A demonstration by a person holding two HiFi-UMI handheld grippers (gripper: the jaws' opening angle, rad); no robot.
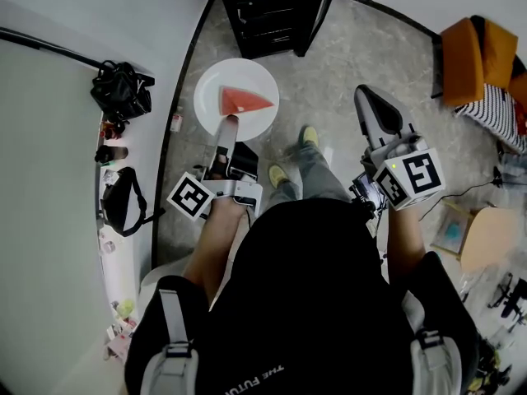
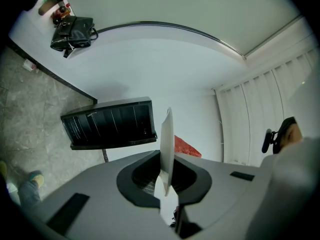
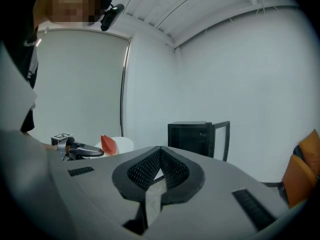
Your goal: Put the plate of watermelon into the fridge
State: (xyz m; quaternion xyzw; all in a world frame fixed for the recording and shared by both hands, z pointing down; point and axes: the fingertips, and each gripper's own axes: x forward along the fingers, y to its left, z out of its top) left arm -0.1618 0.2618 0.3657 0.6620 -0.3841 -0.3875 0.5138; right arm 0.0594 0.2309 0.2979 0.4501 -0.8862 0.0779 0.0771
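Currently I am pinching the near rim of the plate [image 1: 216,85] with my left gripper [image 1: 228,124], holding it level so the watermelon slice [image 1: 243,100] is resting at its centre, facing the open fridge [image 1: 272,11]; my right gripper [image 3: 160,151] is hanging closed on nothing.

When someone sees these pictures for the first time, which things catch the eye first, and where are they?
The white plate with its red watermelon slice stands out at the top middle of the head view, gripped at its near rim by the jaws of the left gripper. Just beyond it stands the black fridge, door open. The right gripper, at the right, is empty, jaws together.
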